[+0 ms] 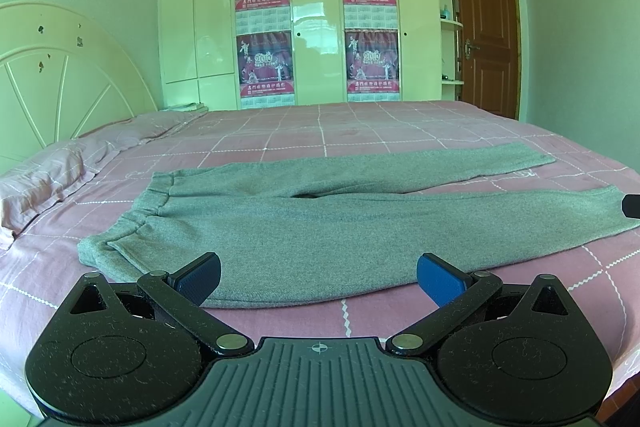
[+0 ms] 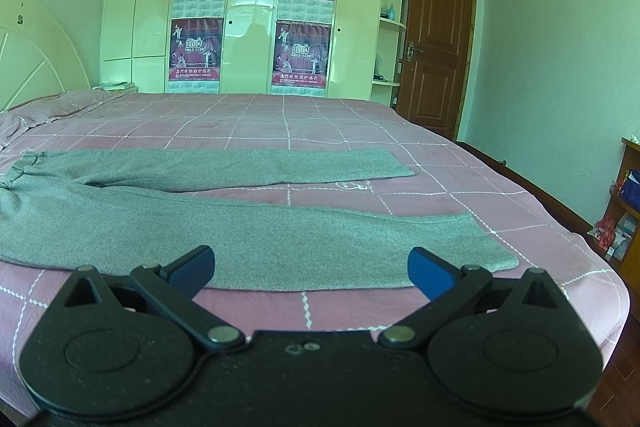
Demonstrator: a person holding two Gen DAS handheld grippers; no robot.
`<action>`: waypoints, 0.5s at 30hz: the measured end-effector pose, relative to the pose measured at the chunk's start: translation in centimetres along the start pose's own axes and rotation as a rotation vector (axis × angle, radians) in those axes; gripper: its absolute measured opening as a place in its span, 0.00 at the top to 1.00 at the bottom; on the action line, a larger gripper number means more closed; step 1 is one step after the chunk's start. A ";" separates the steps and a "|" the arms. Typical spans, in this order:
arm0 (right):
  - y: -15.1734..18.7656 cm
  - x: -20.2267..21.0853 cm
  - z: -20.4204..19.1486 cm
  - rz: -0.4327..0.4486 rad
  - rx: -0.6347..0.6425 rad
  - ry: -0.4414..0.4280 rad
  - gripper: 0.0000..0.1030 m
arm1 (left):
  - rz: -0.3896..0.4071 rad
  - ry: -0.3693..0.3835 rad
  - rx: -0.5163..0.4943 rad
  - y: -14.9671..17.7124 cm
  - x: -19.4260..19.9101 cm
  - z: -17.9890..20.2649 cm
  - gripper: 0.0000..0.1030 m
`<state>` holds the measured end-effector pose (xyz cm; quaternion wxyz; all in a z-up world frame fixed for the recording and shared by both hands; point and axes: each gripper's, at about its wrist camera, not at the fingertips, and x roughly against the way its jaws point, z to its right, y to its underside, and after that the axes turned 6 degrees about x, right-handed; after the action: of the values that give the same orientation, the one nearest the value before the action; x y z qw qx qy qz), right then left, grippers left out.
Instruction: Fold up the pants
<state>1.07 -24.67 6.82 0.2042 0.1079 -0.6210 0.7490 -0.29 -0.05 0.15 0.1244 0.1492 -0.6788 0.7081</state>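
Grey pants [image 1: 320,227] lie flat on the pink checked bed [image 1: 360,131], waistband to the left, both legs stretched to the right. My left gripper [image 1: 319,279] is open and empty, at the near edge of the pants close to the waist. My right gripper [image 2: 311,269] is open and empty, at the near edge of the near leg [image 2: 280,239] close to its cuff. The far leg [image 2: 224,167] lies parallel behind it. A dark tip of the right gripper shows at the right edge of the left wrist view [image 1: 632,206].
A pink pillow [image 1: 52,171] lies at the head of the bed by the white headboard [image 1: 52,75]. A white wardrobe [image 1: 316,27] with posters stands behind. A brown door [image 2: 436,39] is at the back right. A wooden shelf [image 2: 624,211] stands past the bed's right side.
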 end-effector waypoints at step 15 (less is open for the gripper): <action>0.0 0.1 0.0 0.002 -0.002 -0.002 0.06 | -0.010 -0.004 0.008 -0.2 -0.1 -0.1 0.00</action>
<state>1.03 -24.64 6.87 0.2027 0.1080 -0.6220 0.7486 -0.16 0.09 0.32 0.1260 0.1542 -0.6756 0.7099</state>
